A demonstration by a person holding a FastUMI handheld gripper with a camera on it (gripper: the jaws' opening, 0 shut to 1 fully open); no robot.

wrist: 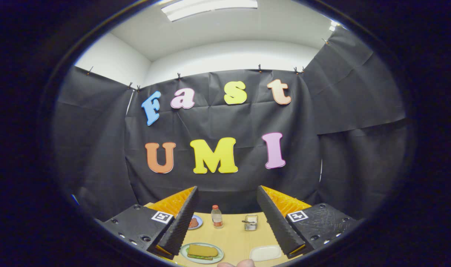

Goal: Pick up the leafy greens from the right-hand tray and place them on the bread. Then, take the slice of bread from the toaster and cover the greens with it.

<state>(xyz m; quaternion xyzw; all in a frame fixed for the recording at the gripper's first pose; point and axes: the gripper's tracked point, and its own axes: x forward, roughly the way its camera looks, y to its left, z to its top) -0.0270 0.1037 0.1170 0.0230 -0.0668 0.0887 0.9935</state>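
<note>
Black ribbed pads line the inner faces of my gripper, whose two fingers stand wide apart with nothing between them; orange plastic backs each finger, and a small square marker sits on each black mount behind.

Between and below the fingers lies a pale wooden table. Near my left finger's tip, on a round pale-green plate, rests the sandwich: a slice of bread lies on top, with the leafy greens showing as a green edge beneath it. Whether a second slice lies under the greens I cannot tell for certain, though a tan layer seems to show at the bottom.

Just inside my right finger's tip lies the tray, a white rounded rectangle, bare on its visible surface. Plate and tray sit near each other, side by side and apart.

Farther along the table, beyond the fingers, stand three things in a row. A small plate holding something reddish-brown is partly hidden behind my left finger. A clear bottle with an orange cap and a label stands upright near the middle. The toaster, a small metal box, stands to the bottle's right, close to my right finger; its slot contents are too small to make out.

A fingertip shows at the near table edge, between plate and tray.
</note>
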